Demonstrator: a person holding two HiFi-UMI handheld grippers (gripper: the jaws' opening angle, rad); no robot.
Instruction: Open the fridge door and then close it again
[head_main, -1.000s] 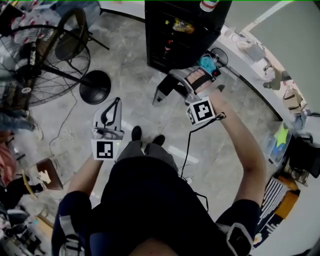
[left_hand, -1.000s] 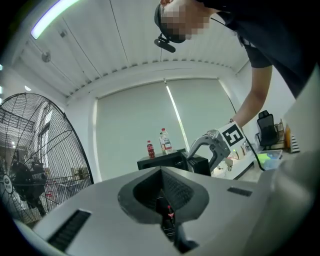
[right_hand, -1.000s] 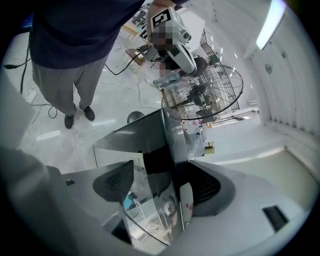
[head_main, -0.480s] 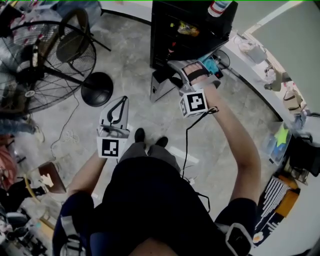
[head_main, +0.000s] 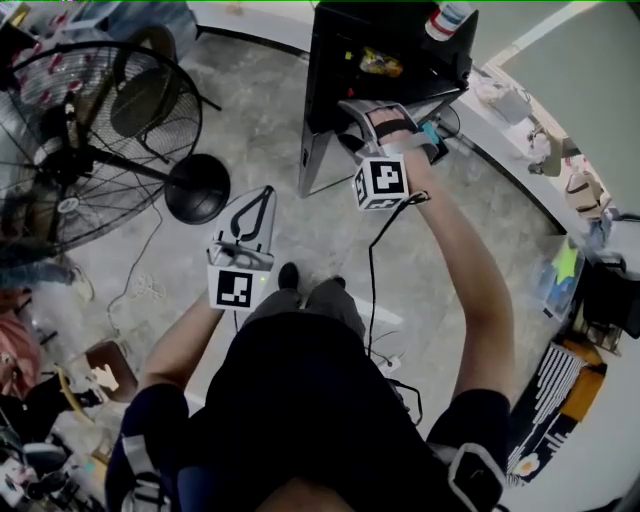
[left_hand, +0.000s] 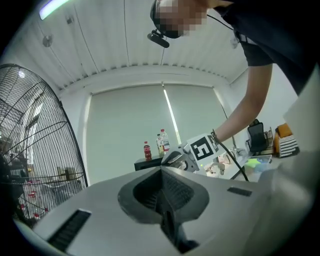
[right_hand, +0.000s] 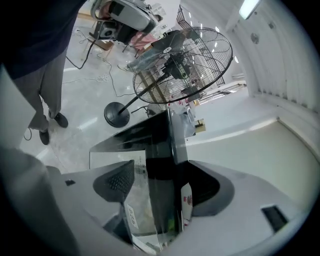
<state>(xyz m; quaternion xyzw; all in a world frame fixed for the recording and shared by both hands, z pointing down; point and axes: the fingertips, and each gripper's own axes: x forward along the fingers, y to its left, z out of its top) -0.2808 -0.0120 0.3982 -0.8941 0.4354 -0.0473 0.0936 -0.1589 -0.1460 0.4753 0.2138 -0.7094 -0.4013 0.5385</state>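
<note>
so the right tongs (right_hand: 162, 187) straddle the free edge of the fridge door (head_main: 320, 160). the black frame and glass sit between the pads, which look pressed on it, so it reads as a clamp, not a hook. the door stands part open, swung out from the black fridge (head_main: 345, 50) at the top of the head view, with shelf items showing inside. can't tell from this alone whether it's the opening leg or the closing leg.

the left tongs (head_main: 268, 190) are fully closed on nothing, held level out front over the floor, well apart from the door and doing no work.

risks, as a judgement:
- the grip is only on the thin door edge, so a fast or off-arc pull could let it slide out of the pads.
- a hard close could rattle the bottles (left_hand: 161, 142) on the fridge top and tip them.
- the cable (head_main: 372, 270) hanging from the right tongs could snag on the door corner.
- the door's swing comes toward the person's feet (head_main: 310, 285), so it may stop short of fully open.
</note>
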